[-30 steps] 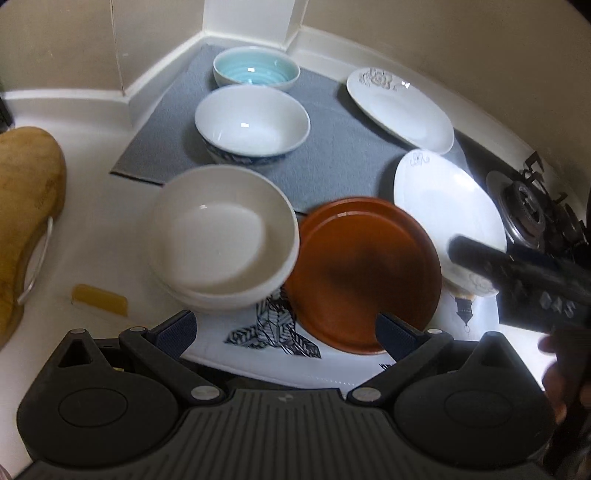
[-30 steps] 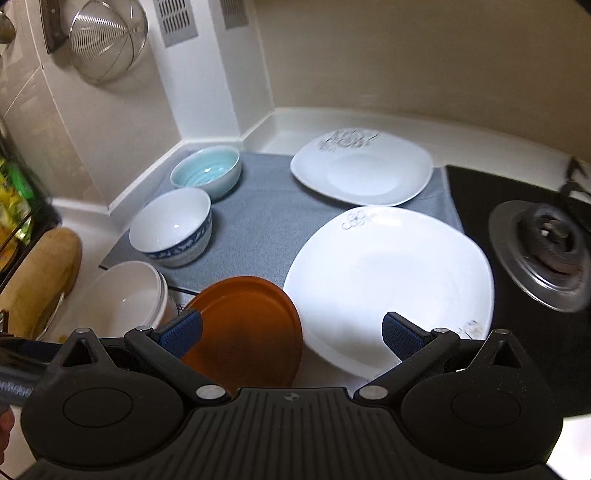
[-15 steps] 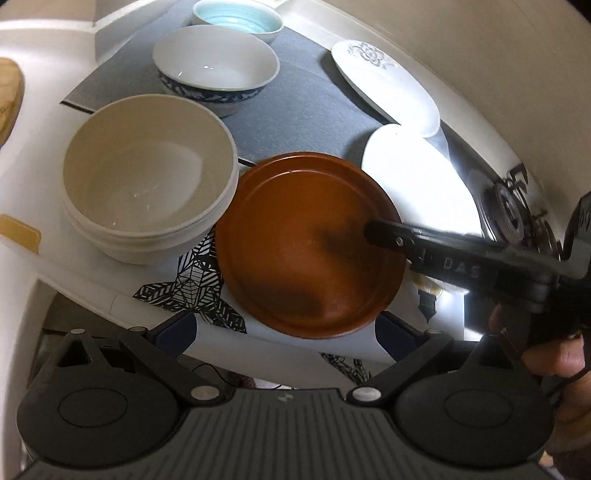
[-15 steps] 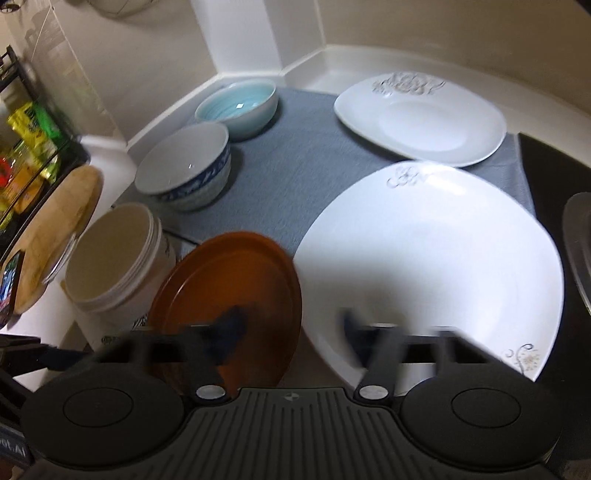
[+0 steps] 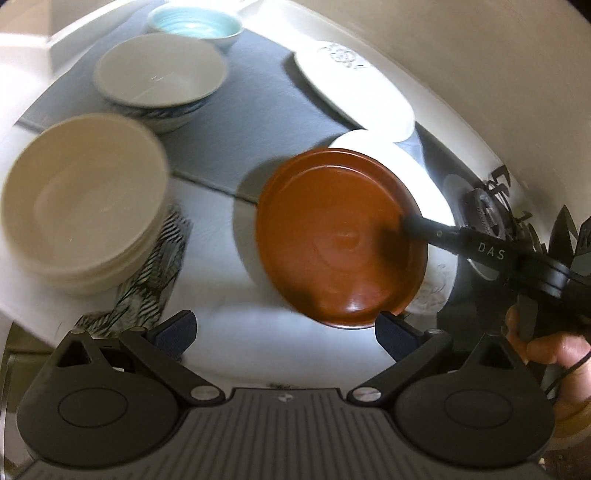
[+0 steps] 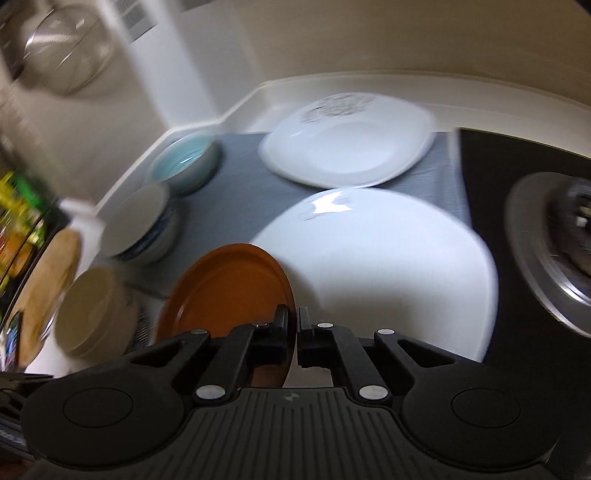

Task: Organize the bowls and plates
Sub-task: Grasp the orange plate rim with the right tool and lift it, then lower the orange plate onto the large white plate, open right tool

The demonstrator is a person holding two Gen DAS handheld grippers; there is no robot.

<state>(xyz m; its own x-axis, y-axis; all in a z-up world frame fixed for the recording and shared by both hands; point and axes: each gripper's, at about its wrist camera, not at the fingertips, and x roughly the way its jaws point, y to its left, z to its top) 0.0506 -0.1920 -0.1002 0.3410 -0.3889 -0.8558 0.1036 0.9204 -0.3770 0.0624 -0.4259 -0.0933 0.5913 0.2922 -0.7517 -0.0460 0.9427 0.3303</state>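
Note:
My right gripper [image 6: 294,325] is shut on the right rim of the brown plate [image 6: 225,291] and holds it tilted, lifted off the counter; both show in the left wrist view, the gripper [image 5: 400,227] and the plate [image 5: 340,236]. Behind the plate lies a white square plate [image 6: 388,266], with a second white plate [image 6: 351,147] farther back. My left gripper [image 5: 286,328] is open and empty, in front of the brown plate. A stack of cream bowls [image 5: 81,206], a white-and-blue bowl [image 5: 160,77] and a light blue bowl [image 5: 194,24] stand to the left.
A grey mat [image 6: 236,184] lies under the back dishes. A gas burner [image 6: 554,243] on a black hob is at the right. A patterned cloth [image 5: 151,273] lies under the cream bowls. A wooden board [image 6: 48,280] and a hanging strainer [image 6: 66,48] are at the left.
My right gripper closed on the brown plate's rim and lifted it, tilting it toward the white square plate. The left gripper stayed open and shifted its view.

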